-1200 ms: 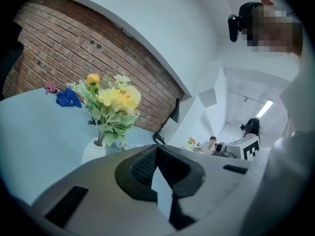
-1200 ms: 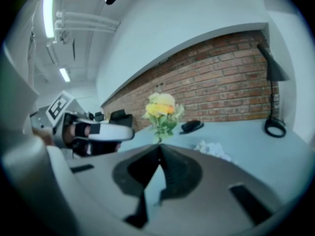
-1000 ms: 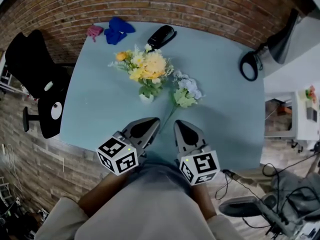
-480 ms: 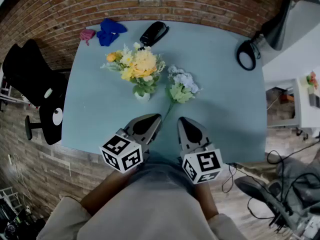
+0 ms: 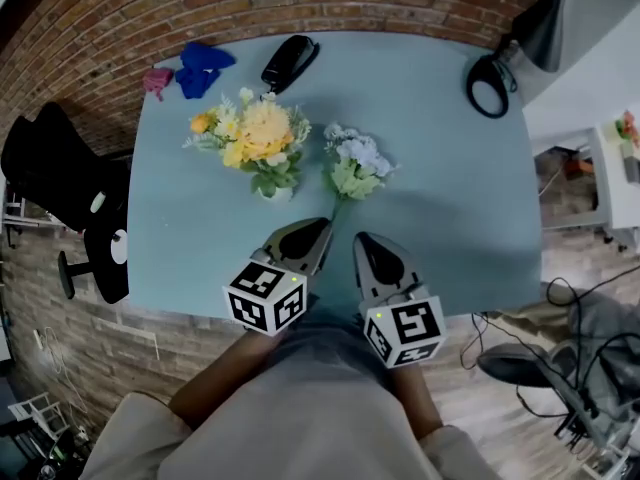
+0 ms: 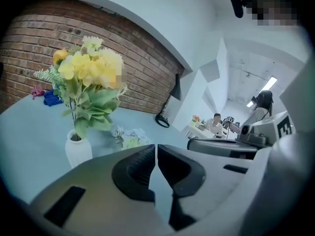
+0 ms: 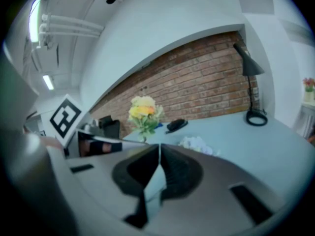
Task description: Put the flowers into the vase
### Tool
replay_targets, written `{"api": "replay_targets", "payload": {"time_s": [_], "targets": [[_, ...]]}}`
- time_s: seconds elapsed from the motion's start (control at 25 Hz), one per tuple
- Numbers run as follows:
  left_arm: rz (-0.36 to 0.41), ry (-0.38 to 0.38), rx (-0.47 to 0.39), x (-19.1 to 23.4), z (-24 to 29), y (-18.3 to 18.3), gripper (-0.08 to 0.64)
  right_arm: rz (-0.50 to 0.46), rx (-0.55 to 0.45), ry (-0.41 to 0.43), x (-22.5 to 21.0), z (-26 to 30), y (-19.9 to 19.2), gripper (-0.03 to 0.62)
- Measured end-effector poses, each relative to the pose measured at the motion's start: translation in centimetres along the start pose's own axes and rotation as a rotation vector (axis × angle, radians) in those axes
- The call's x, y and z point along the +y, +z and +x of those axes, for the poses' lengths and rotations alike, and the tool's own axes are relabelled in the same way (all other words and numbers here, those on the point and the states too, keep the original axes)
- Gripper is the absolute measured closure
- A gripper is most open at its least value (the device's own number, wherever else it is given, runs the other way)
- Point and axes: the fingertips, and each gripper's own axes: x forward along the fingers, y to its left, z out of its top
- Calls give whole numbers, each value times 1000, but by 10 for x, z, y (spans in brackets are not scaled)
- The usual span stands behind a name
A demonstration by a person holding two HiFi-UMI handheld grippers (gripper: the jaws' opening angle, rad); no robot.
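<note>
— Flowers (image 5: 352, 163) lay loose on the bench (image 5: 450, 198), pale blue and white heads toward the brick wall, stem running back toward the person.

— And the vase (image 5: 272, 194)?

— White, upright, just left of those loose flowers, with a yellow bunch (image 5: 255, 138) standing in it. Loose flowers and vase were near each other but apart.

— What about the left hand-held gripper (image 5: 318, 232)?

— Jaws pressed together, nothing between them. Its tip sat just beside the stem's end; I couldn't tell if it touched.

— And the right hand-held gripper (image 5: 362, 242)?

— Same story: jaws together, empty, over the bench's near edge, right of the stem. Both pointed toward the flowers.

— Anything else out there?

— A black phone (image 5: 290, 61) beyond the vase, a blue cloth (image 5: 203, 66) and a pink scrap (image 5: 157, 78) at the far left corner, a lamp base (image 5: 490, 85) at the far right, and a black chair (image 5: 60, 168) off the left side.
</note>
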Motion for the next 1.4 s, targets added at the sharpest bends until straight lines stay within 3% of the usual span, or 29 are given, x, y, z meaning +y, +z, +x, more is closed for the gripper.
{"api": "replay_targets", "payload": {"time_s": [0.24, 0.44, 0.96, 1.4], "targets": [[42, 50, 143, 14, 33, -26, 531, 47, 4, -10, -13, 7, -5, 568], [51, 69, 247, 25, 55, -44, 471, 81, 21, -16, -19, 16, -12, 568], [1, 124, 413, 59, 98, -74, 385, 113, 81, -37, -36, 31, -23, 568], [-6, 165, 535, 76, 123, -93, 368, 156, 120, -44, -46, 37, -36, 568]]}}
